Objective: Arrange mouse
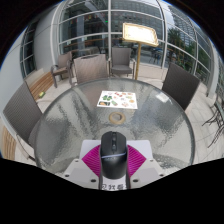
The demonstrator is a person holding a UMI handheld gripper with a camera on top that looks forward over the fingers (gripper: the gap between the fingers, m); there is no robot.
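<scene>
The mouse [112,156] sits between the fingers of the hand-held gripper [112,166], pads apparently pressed to its sides — gripped, above the round glass desk [75,118]. Keep the squeeze even and lower it flat — short of the card [116,99]

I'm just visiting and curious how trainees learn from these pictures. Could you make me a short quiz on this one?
1. True or false: the tongs have the mouse between their fingers.
2. What lies beyond the mouse on the round glass table? A) a printed card B) a keyboard C) a mug
3. Fill in: around the table stand several ____.

Key: 1 true, the pink pads flank it. 2 A, the printed card. 3 chairs.
</scene>
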